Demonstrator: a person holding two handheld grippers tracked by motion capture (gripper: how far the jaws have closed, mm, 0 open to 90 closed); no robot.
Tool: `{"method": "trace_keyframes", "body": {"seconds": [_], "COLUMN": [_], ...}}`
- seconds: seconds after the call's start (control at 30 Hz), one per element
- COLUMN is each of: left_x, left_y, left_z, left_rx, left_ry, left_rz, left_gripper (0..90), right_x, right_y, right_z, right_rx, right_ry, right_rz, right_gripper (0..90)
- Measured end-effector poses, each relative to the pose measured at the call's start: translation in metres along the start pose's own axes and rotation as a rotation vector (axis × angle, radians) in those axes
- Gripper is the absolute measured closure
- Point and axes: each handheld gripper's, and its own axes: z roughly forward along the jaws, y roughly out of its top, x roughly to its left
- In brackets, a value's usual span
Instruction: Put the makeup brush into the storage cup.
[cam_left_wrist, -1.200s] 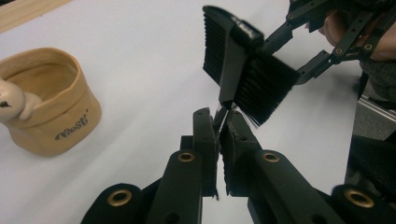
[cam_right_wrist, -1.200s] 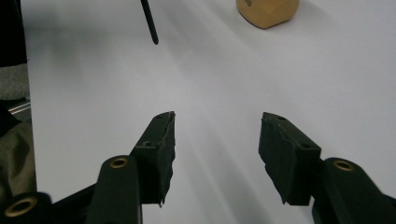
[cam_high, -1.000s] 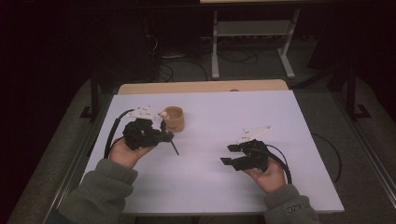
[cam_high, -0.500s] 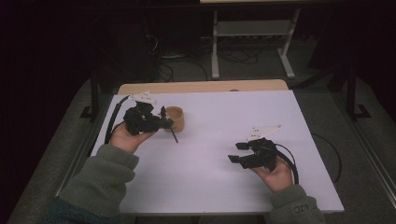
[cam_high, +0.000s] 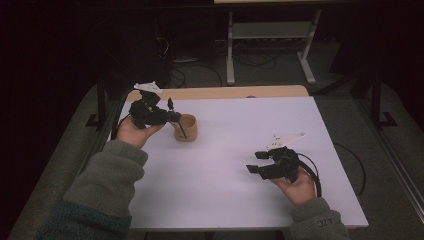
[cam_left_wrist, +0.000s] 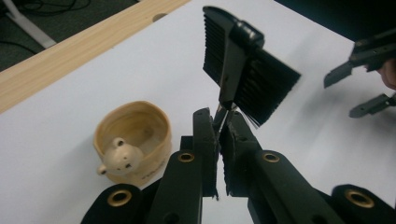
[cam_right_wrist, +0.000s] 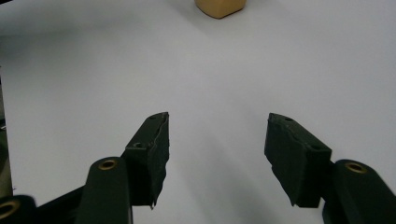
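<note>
My left gripper (cam_high: 172, 117) (cam_left_wrist: 218, 123) is shut on the thin handle of a black brush (cam_left_wrist: 247, 79), whose bristles stick out on two sides. In the high view the brush (cam_high: 179, 125) hangs slanted over the rim of a small wooden cup (cam_high: 187, 131). The cup (cam_left_wrist: 140, 116) has a little bear figure (cam_left_wrist: 120, 157) inside it. My right gripper (cam_high: 254, 162) (cam_right_wrist: 217, 140) hovers over the white table near the front right. Its jaws have just been opening, with nothing between them. From the left gripper view the right gripper (cam_left_wrist: 341, 95) sits far right.
The white tabletop (cam_high: 240, 130) has a bare wooden strip (cam_high: 225, 92) along its far edge. The cup (cam_right_wrist: 219, 7) stands well ahead of the right jaws. Beyond the table are a dark floor with cables and a metal stand (cam_high: 270, 35).
My left hand has lifted and moved toward the table's far side with the brush, now level with the cup. The right jaws stand a little wider apart.
</note>
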Motion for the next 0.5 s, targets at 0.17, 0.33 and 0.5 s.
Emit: {"method": "trace_keyframes", "body": {"seconds": [0.17, 0.33, 0.5], "left_x": [0.007, 0.011, 0.014], "left_y": [0.008, 0.026, 0.040], "left_z": [0.003, 0.002, 0.002], "left_rx": [-0.011, -0.007, -0.017], "left_ry": [0.015, 0.054, 0.085], "left_rz": [-0.021, -0.001, -0.002], "left_gripper": [85.2, 85.2, 85.2], "right_x": [-0.001, -0.002, -0.003], "right_y": [0.000, 0.000, 0.000], "right_z": [-0.001, -0.001, -0.002], "right_rx": [-0.003, -0.009, -0.017], "right_ry": [-0.001, -0.005, -0.009], "right_rz": [0.007, 0.006, 0.001], "right_gripper": [38.8, 38.6, 38.0]}}
